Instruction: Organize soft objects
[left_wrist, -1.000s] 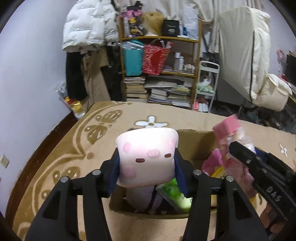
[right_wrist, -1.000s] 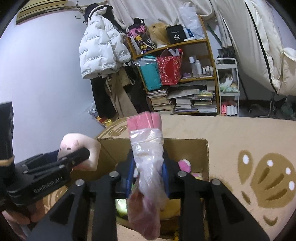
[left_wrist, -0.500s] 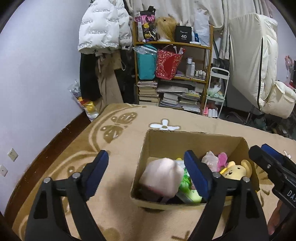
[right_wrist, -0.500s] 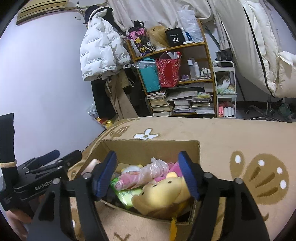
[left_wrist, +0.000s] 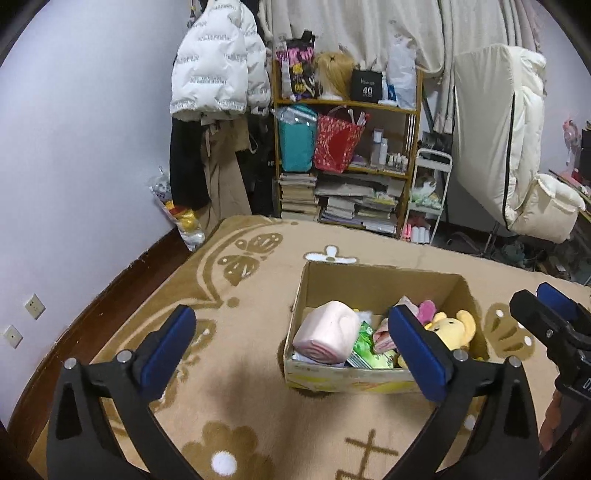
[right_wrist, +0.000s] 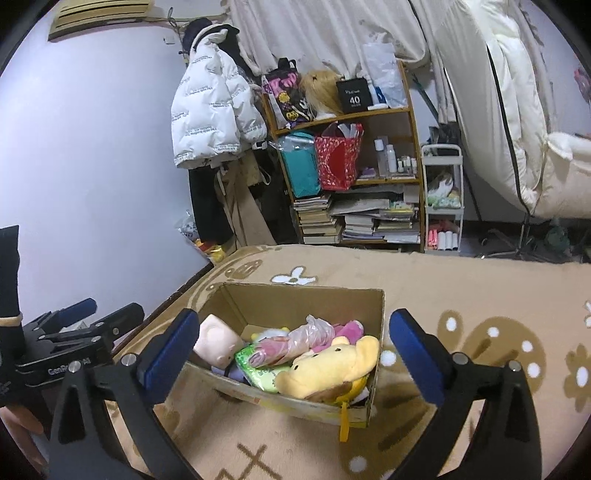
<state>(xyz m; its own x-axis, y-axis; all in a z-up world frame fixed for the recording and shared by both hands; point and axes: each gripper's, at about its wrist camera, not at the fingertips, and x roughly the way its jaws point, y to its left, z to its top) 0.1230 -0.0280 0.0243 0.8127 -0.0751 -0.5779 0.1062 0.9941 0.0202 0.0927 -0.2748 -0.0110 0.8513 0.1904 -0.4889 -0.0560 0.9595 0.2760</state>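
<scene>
Cardboard box (left_wrist: 380, 291) is my landmark: it sits on the patterned tan rug (left_wrist: 258, 266) with its flaps gone and its top open, which is why soft things can simply be let fall into it. My left gripper (left_wrist: 291, 341) has just been opening and now stands as wide as it goes, with nothing between the blue pads (left_wrist: 168, 345). The pink pig cushion (left_wrist: 328, 336) lies on its side in the near left corner of the box, clear of my fingers. My right gripper (right_wrist: 293, 354) has likewise just been spreading and is empty and wide. The bagged pink bundle (right_wrist: 295, 339) rests across the middle of the box, on top of a green packet (right_wrist: 258, 363) and against a yellow plush bear (right_wrist: 328, 369) that fills the right end and pokes above the rim. A pink plush (right_wrist: 349, 328) shows behind the bear.

Both grippers hang above and on the near side of the box, tilted down toward it, so I read this as the moment right after a drop, with my hands clear of the contents. The box looks nearly full; the bear rides high, so anything more added at that end may roll off. On the rug around the box I see no further soft item, so my next target is unclear from here.
</scene>
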